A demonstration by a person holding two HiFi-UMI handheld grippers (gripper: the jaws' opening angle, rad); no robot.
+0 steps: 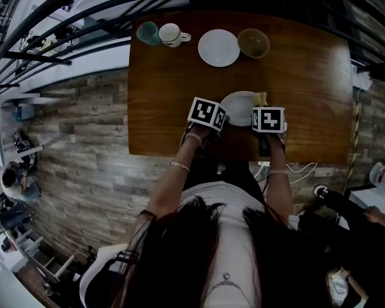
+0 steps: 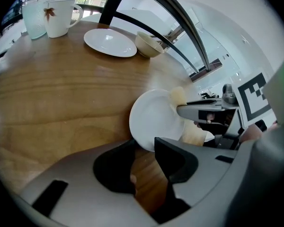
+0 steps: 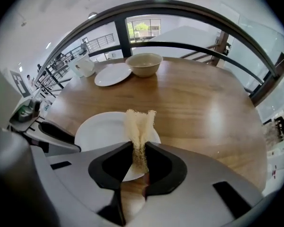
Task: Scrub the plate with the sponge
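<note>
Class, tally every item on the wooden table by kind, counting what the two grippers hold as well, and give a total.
Plates: 2 (near plate, far plate)
Bowl: 1
Mug: 1
Tumbler: 1
Sponge: 1
Total: 6

Head view looks steeply down; 2 gripper views sit low, close, sharing the plate (image 1: 237, 106).

Marker cubes (image 1: 208, 113) cover the rim of the plate (image 1: 239, 104) toward the bench (image 1: 167, 82) front edge; just a sponge (image 1: 261, 99) corner peeks past the right tongs (image 3: 139, 150).
</note>
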